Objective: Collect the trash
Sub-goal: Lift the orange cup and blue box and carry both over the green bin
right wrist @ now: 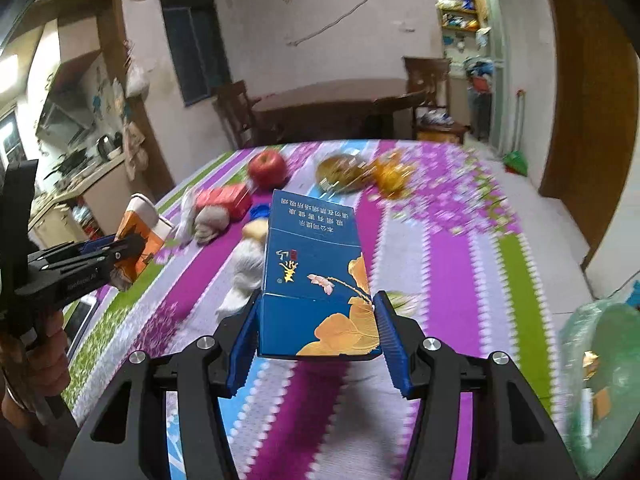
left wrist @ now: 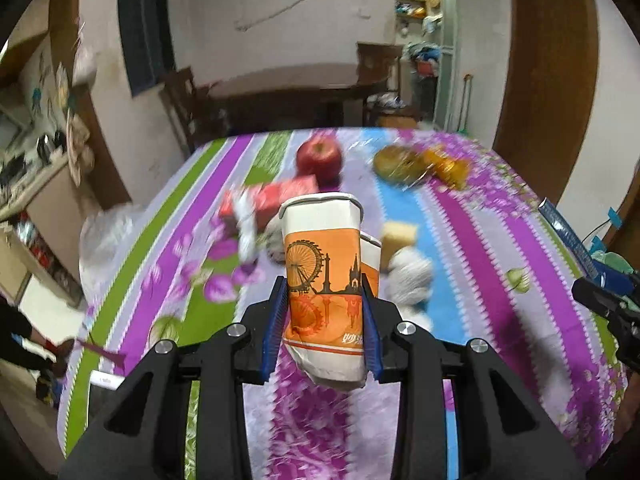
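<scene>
While the left gripper [left wrist: 325, 308] pinches a crumpled paper cup [left wrist: 324, 280], the right gripper [right wrist: 318, 332] clamps a glossy blue carton [right wrist: 316, 280].

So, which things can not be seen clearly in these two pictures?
- Cup, left wrist view: a second cup behind it is mostly hidden.
- Green bag, right wrist view: cut off by the picture's edge, its contents blurred.
- Plate, both views: motion blur, so the food on it is unclear.
- Blue box, right wrist view: it hides most of the white wad behind it.
</scene>
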`<state>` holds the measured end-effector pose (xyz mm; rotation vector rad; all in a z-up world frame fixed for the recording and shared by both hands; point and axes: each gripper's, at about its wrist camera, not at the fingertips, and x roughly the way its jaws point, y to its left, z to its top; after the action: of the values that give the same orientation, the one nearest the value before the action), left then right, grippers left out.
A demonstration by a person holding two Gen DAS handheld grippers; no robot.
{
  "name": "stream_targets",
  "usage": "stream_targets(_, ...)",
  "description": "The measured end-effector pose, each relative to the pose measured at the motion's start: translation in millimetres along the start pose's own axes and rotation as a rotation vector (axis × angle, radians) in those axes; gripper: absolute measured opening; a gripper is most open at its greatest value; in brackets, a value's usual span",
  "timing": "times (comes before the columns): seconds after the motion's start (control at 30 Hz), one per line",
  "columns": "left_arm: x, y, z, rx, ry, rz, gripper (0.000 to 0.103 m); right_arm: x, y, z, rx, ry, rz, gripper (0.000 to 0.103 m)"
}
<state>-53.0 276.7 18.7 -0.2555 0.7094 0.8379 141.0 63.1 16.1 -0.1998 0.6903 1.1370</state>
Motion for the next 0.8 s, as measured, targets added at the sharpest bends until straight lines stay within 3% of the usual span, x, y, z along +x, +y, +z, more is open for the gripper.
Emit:
stream_targets(0.43,-28.8,-136.6,45.9,0.203,-0.14,-0.119,0.032,-118.5,-92.5,13.7,0.07,-0.115,-0.251,0.056)
stream_targets(0.8,-36.2,-249.4,49.7,0.348,-0.178,-0.221,0.033,-188.1,-199.2,-9.9,0.177,-0.105,-0.426,0.056)
